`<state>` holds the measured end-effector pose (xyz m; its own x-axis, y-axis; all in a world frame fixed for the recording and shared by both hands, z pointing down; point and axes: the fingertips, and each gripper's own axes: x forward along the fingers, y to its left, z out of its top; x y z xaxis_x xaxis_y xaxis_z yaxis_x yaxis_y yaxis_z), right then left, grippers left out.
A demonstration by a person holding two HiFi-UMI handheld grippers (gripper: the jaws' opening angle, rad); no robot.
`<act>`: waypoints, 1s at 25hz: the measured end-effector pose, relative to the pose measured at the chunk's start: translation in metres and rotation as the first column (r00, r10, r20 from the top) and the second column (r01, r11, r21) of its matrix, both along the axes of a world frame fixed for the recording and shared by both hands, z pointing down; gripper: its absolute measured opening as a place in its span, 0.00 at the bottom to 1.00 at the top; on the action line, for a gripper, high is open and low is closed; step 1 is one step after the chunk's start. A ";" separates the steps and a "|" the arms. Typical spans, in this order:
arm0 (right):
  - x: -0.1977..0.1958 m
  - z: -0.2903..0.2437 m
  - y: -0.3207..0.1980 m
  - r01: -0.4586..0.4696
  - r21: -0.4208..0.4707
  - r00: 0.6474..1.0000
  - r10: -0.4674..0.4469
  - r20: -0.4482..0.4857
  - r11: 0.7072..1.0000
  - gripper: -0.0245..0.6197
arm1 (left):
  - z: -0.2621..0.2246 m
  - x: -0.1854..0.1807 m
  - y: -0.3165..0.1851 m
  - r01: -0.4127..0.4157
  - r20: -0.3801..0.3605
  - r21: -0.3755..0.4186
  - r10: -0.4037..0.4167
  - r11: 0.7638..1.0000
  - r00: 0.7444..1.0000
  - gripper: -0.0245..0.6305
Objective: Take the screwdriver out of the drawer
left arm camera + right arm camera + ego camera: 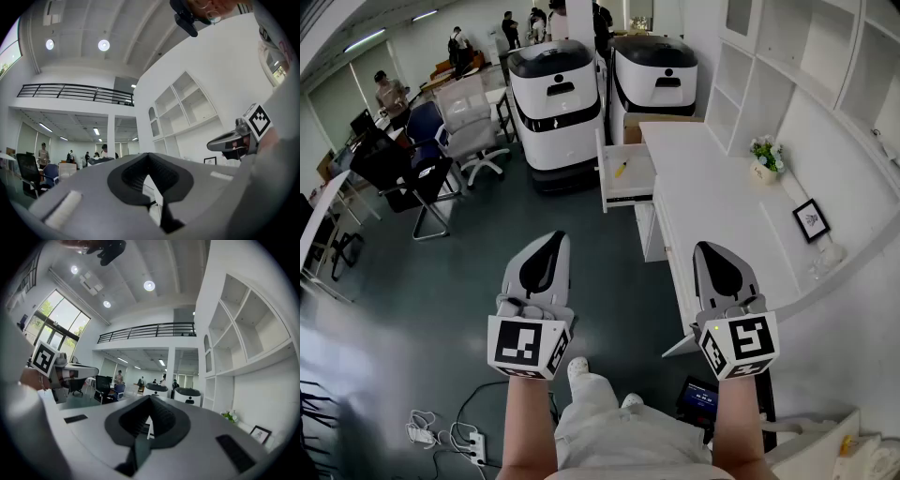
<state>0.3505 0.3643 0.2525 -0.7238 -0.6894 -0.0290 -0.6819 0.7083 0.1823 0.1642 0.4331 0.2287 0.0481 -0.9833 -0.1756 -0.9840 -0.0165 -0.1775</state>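
Right tool (713, 251) shut, screwdriver (621, 170) well ahead, in drawer (639, 161)

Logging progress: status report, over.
Left hand-held gripper shut, empty; right hand-held gripper same. Screwdriver in open drawer, untouched. Nothing seen in the way.

Drawer (639, 180) matt white; desk (717, 192) smooth white; floor (441, 281) dull grey.

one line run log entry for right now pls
left gripper: shut, empty | right gripper: shut, empty | drawer: open | screwdriver: in drawer, untouched
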 end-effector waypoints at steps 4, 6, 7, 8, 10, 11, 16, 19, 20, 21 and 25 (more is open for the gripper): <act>0.003 0.000 -0.002 0.004 0.001 1.000 -0.004 0.003 1.000 0.05 | -0.001 0.002 0.000 -0.016 -0.046 0.005 0.016 1.000 0.999 0.04; 0.002 0.003 -0.003 0.010 -0.003 1.000 -0.010 -0.004 1.000 0.05 | 0.001 0.002 -0.001 -0.028 -0.060 0.002 0.028 1.000 0.998 0.03; 0.001 0.005 -0.004 0.013 -0.006 1.000 -0.013 -0.010 1.000 0.05 | 0.002 0.002 -0.003 -0.031 -0.059 -0.002 0.031 1.000 0.998 0.03; -0.001 0.007 -0.006 0.016 -0.009 1.000 -0.016 -0.014 1.000 0.05 | 0.003 0.002 -0.006 -0.031 -0.053 -0.006 0.031 0.999 0.998 0.03; -0.005 0.008 -0.013 0.016 -0.014 1.000 -0.016 -0.013 1.000 0.05 | 0.004 0.000 -0.013 -0.031 -0.038 -0.009 0.031 0.999 0.999 0.03; -0.007 0.008 -0.017 0.012 -0.016 1.000 -0.012 -0.003 1.000 0.05 | 0.005 -0.003 -0.017 -0.031 -0.032 -0.011 0.031 0.999 0.999 0.03; -0.027 0.006 -0.039 -0.006 -0.029 0.999 0.007 0.033 1.000 0.05 | 0.010 -0.025 -0.045 -0.028 0.002 -0.033 0.029 0.999 1.000 0.03; -0.042 0.007 -0.059 -0.018 -0.033 1.000 0.018 0.015 0.999 0.05 | 0.011 -0.042 -0.066 -0.034 0.007 -0.035 0.035 0.999 0.999 0.02; -0.048 0.007 -0.067 -0.023 -0.035 1.000 0.024 0.013 0.999 0.05 | 0.011 -0.047 -0.074 -0.039 0.018 -0.034 0.040 0.999 0.999 0.02; -0.054 0.007 -0.074 -0.029 -0.037 1.000 0.030 0.010 0.999 0.05 | 0.011 -0.053 -0.083 -0.046 0.029 -0.033 0.047 0.998 0.998 0.02; -0.084 0.012 -0.105 -0.047 -0.045 0.999 0.047 -0.009 0.998 0.05 | 0.007 -0.079 -0.115 -0.092 0.031 0.008 0.092 0.996 0.995 0.02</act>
